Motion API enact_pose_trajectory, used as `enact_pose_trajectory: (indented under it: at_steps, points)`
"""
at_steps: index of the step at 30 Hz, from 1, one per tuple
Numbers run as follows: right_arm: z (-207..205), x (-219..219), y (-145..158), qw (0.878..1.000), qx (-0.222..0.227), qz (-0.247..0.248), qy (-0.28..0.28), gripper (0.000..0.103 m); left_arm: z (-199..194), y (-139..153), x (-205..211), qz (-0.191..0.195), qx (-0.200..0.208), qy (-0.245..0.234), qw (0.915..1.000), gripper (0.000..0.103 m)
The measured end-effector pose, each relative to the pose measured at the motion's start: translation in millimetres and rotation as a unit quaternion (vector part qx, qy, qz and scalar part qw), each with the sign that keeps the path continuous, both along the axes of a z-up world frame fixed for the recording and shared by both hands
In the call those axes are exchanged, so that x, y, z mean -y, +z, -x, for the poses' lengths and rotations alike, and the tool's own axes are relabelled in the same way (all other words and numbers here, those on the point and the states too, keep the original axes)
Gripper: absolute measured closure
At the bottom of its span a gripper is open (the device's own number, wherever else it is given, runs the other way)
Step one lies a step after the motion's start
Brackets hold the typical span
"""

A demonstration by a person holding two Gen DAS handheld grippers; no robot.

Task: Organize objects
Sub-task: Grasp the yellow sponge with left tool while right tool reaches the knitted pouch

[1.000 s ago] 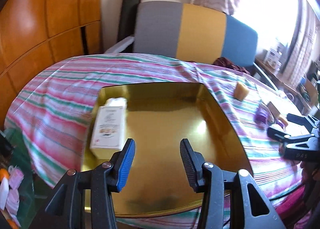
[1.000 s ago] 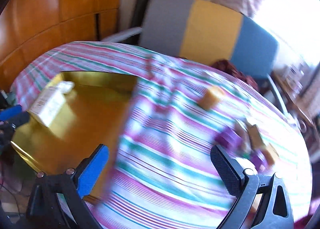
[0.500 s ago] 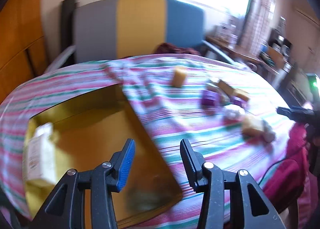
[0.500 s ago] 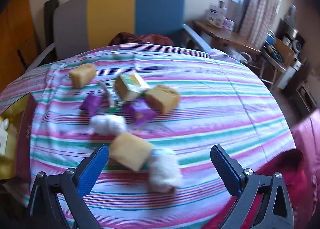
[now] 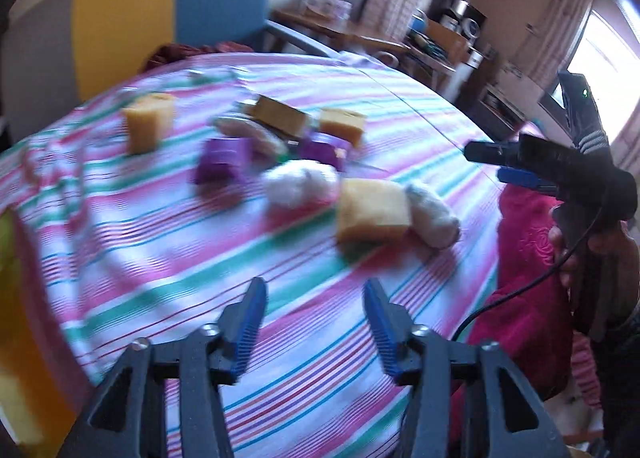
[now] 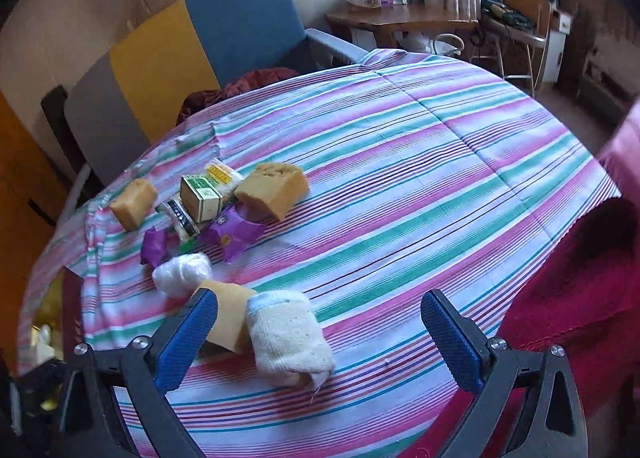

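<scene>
Here our left gripper (image 5: 314,298) hangs over the striped tablecloth (image 5: 168,258), its jaws opening with nothing between them. Our right gripper (image 6: 320,316) stands wide and empty too, its left pad in front of a yellow sponge (image 6: 228,316) that touches a rolled white sock (image 6: 286,332). Beyond these we see a white wad (image 6: 182,274), purple wrappers (image 6: 236,232), a small green box (image 6: 200,196) and two more sponge blocks (image 6: 274,186) clustered on the cloth. Further off, a gold tray (image 5: 16,338) sits at the left edge of the left view, and a grey, yellow and blue chair (image 6: 180,54) stands behind the table
</scene>
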State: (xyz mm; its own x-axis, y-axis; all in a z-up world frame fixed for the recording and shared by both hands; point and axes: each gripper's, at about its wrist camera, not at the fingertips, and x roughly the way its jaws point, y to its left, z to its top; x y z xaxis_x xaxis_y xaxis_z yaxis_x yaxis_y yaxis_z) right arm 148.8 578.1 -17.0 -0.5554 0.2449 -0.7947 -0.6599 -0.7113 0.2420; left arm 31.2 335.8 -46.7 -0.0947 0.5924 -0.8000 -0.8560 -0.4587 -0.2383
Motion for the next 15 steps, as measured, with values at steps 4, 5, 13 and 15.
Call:
enact_pose_trajectory:
  at_steps: [4, 5, 13, 15]
  points:
    - [-5, -9, -6, 0.999, -0.025, 0.042, -0.007, 0.001, -9, -9, -36, 0.005, 0.016, -0.026, 0.9995, 0.03]
    - [-5, -10, -7, 0.998, -0.029, 0.048, -0.006, 0.001, -12, -11, -46, 0.008, 0.013, -0.031, 0.9994, 0.028]
    - [-6, -13, -10, 0.996, -0.047, 0.072, 0.005, 0.001, -17, -25, -98, 0.025, 0.007, -0.051, 0.9983, 0.017]
    - [-7, -14, -10, 0.996, -0.052, 0.077, 0.006, 0.001, -15, -31, -106, 0.03, 0.007, -0.047, 0.9984, 0.017]
